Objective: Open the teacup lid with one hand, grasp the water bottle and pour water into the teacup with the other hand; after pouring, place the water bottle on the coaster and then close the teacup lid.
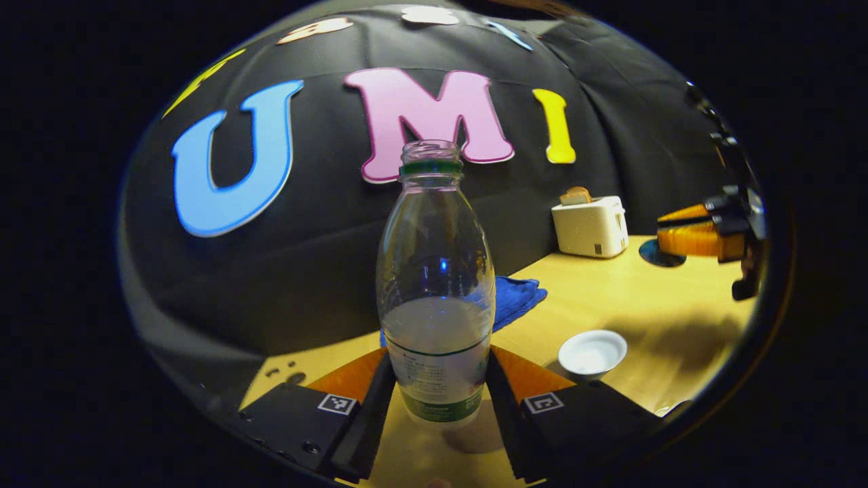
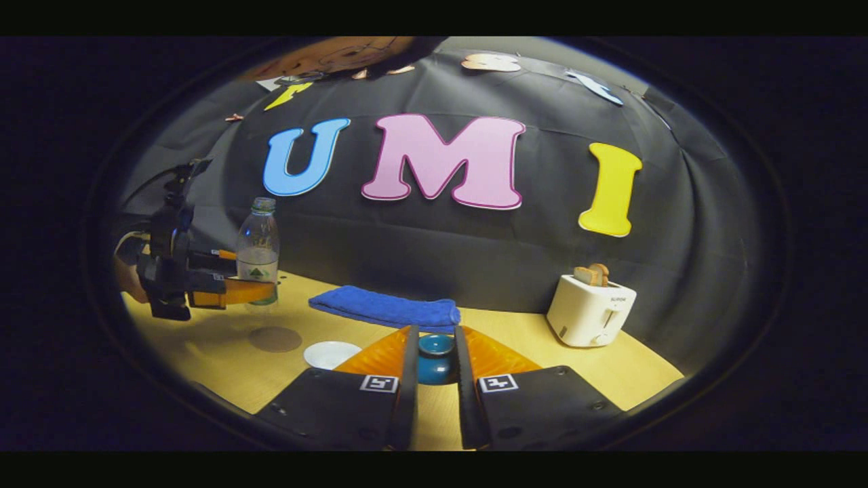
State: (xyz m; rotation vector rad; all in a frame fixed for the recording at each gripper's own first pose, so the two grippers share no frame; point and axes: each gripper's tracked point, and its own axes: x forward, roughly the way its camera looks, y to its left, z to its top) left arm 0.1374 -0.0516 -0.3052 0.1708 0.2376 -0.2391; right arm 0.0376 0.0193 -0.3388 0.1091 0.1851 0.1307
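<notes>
— Any writing legible?
— The water bottle [image 1: 435,285] carries a label with a green band; its print is too small to read; the toaster [image 2: 590,310] bears a small mark, likewise illegible.
— Left fingers?
— The left gripper [image 1: 437,390] has both fingers pressed on the bottle's lower body; the bottle stands upright, uncapped, water filling roughly its lower third; the white lid [image 1: 592,353] lies upturned on the counter [image 1: 610,298] to its right.
— Right fingers?
— The right gripper [image 2: 434,369] is narrowly parted around the blue teacup [image 2: 435,356]; contact cannot be told; the cup's contents are unclear; the round coaster [image 2: 274,338] lies near the lid, a blue cloth [image 2: 386,306] behind.
</notes>
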